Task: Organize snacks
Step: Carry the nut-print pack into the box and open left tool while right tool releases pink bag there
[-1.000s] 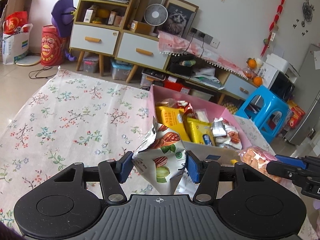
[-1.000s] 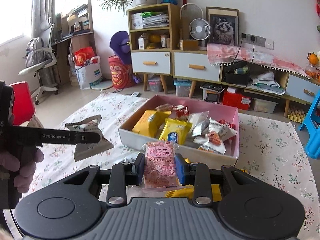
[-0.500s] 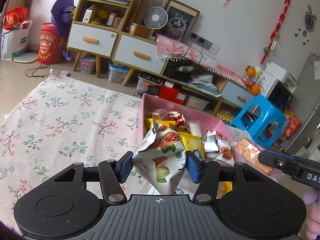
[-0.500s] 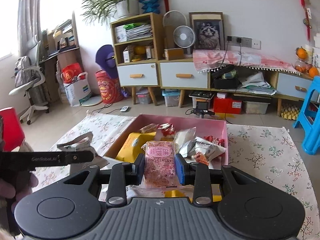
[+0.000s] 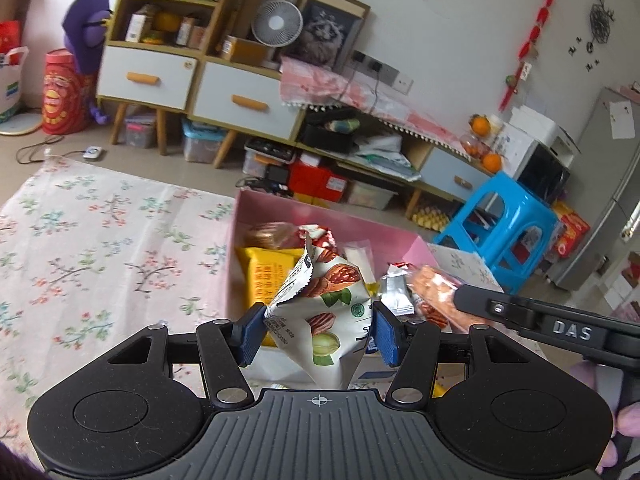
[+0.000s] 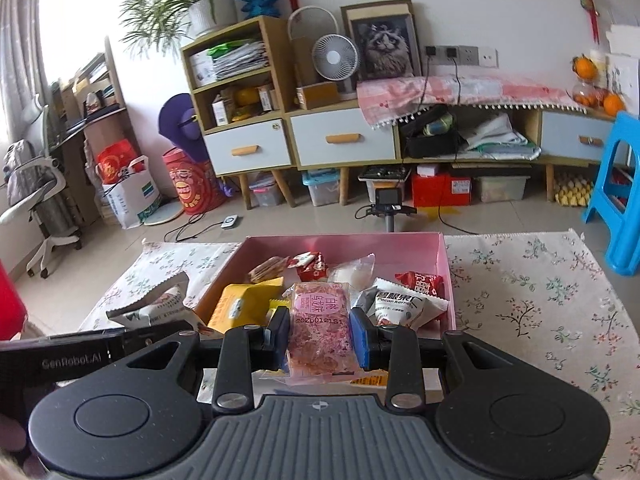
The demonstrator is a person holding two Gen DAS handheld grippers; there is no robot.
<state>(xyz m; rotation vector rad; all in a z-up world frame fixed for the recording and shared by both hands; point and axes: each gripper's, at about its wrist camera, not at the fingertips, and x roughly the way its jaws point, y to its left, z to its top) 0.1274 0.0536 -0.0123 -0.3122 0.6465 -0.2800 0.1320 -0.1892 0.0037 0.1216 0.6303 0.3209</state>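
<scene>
Both hands are carrying snacks to the pink box (image 6: 447, 268), which sits on the flowered cloth (image 6: 532, 300) toward its far edge and already holds a heap of packets. The left gripper (image 5: 318, 330) is clenched on a white nut packet (image 5: 326, 312) printed with pecans, its blue pads pressing the crumpled sides, and holds it above the box's near wall. The right gripper (image 6: 320, 336) pinches a pink, clear-wrapped sweet packet (image 6: 322, 330) between its pads, also at the near wall, just short of the yellow bag (image 6: 244, 306) and the pecan kernel pouch (image 6: 404, 306) lying inside.

By my reckoning this is the delivery step: both packets are gripped and almost over the opening, neither yet let go. What it calls for next is a little more reach over the near wall toward a free patch, there seems to be room at the far side, then easing the jaws apart so each packet drops in without knocking the others out.
</scene>
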